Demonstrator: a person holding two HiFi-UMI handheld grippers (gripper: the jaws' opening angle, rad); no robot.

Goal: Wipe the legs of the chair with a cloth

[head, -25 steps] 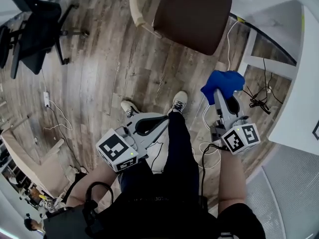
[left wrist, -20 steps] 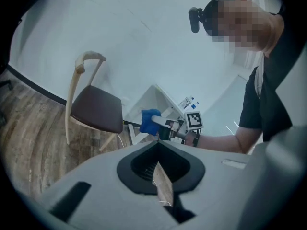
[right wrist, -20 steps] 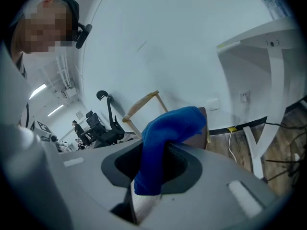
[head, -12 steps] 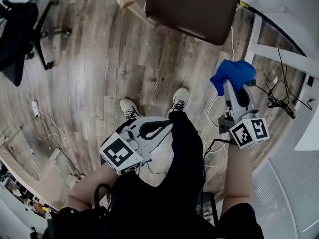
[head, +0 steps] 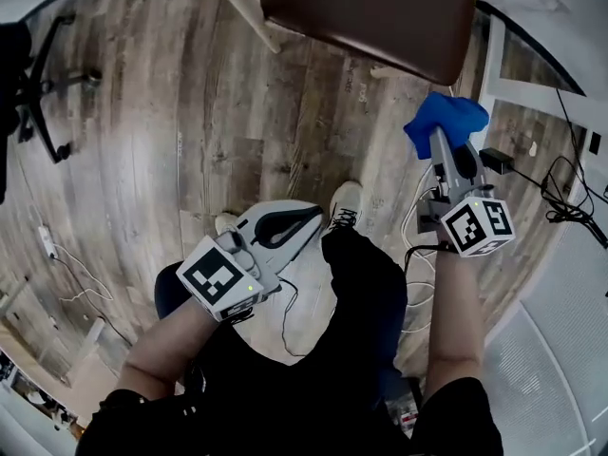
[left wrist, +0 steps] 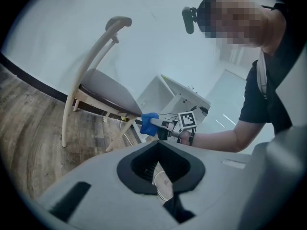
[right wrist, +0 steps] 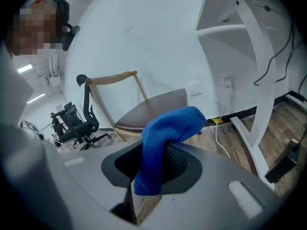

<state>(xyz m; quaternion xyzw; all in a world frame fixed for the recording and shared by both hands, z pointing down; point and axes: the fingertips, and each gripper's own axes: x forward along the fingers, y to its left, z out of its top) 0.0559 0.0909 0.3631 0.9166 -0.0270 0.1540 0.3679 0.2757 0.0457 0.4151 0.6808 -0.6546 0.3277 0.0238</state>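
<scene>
The chair has a brown seat (head: 361,8) and pale wooden legs (head: 237,3); it stands on the wood floor just ahead of me. In the left gripper view its seat (left wrist: 108,92) and a front leg (left wrist: 65,123) show. My right gripper (head: 439,139) is shut on a blue cloth (head: 445,122), held just right of the seat's near corner without touching it. The cloth (right wrist: 165,133) drapes over the jaw tips of the right gripper (right wrist: 163,147). My left gripper (head: 318,215) is shut and empty, low beside my knee, short of the chair; in its own view the left gripper (left wrist: 158,145) points towards the seat.
A black office chair (head: 28,74) stands at the far left. A white desk frame (head: 532,93) and loose cables (head: 565,198) lie to the right, close to the right gripper. A cord (head: 57,255) runs along the floor at the left. My shoe (head: 347,202) is below the seat.
Both grippers have sunk towards the floor and the view has closed in on the chair seat. The blue cloth stays in the right gripper; the left stays shut and empty.
</scene>
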